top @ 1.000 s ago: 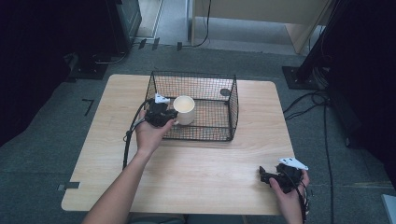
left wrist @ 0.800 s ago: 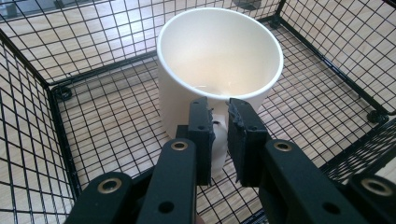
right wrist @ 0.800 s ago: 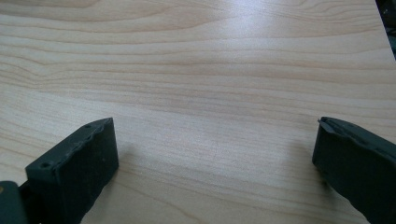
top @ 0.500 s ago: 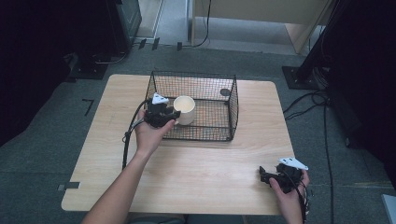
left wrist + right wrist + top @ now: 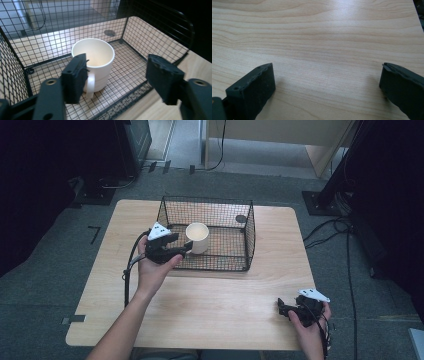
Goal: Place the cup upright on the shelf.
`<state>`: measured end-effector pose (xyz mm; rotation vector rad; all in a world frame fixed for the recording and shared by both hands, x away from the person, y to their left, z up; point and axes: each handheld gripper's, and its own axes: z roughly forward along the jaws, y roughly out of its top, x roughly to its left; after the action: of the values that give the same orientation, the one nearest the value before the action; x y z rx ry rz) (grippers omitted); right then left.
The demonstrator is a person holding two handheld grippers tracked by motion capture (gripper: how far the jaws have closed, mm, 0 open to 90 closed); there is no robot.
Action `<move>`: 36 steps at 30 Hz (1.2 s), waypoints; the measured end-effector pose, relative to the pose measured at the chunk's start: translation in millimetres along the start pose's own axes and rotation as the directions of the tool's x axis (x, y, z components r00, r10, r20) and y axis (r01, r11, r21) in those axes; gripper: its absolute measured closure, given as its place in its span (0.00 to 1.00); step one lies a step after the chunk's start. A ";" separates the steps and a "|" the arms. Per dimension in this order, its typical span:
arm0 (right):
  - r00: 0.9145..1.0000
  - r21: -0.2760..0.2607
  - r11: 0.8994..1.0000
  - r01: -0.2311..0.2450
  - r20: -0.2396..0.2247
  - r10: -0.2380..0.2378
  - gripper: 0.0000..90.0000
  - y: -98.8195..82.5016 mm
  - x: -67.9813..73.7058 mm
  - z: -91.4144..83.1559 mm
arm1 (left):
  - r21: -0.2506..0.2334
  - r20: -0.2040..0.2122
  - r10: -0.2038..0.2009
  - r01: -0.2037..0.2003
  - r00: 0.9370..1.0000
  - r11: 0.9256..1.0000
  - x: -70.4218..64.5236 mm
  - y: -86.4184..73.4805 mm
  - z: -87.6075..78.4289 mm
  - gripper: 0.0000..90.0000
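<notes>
Mug: cream mug (image 5: 197, 237) upright inside the wire basket (image 5: 248, 232), near its left wall, handle toward the near side.
Left gripper (image 5: 117, 75): jaws wide, empty, at the basket's near-left corner.
Right gripper (image 5: 327, 87): jaws wide, empty, low over the table (image 5: 225, 305) near its near-right corner.

A lab or studio test space, bare wooden table (image 5: 200, 310) standing on grey carpet (image 5: 45, 285), black equipment stands (image 5: 325, 195) flanking it, cables (image 5: 345, 235) trailing right, tape marks (image 5: 94, 232) showing left.
</notes>
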<state>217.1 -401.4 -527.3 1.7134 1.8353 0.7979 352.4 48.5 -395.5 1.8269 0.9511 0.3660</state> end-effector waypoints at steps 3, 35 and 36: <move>1.000 0.001 1.000 0.001 0.001 -0.001 0.00 0.0 0.0 0.0 | 0.005 0.010 0.010 -0.010 1.000 1.000 -1.9 -4.7 -10.9 0.25; 1.000 0.001 1.000 0.003 0.002 -0.003 0.00 0.0 0.0 0.1 | 0.013 -0.165 -0.024 0.026 0.986 1.000 33.9 -100.9 -102.9 0.00; 1.000 0.001 1.000 0.003 0.002 -0.003 0.00 0.0 0.1 0.1 | 0.017 -0.172 -0.034 0.038 0.984 0.999 36.1 -104.7 -104.1 0.00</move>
<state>217.2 -401.3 -527.4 1.7114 1.8366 0.7938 264.5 161.5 -446.2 1.8158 1.1087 0.4994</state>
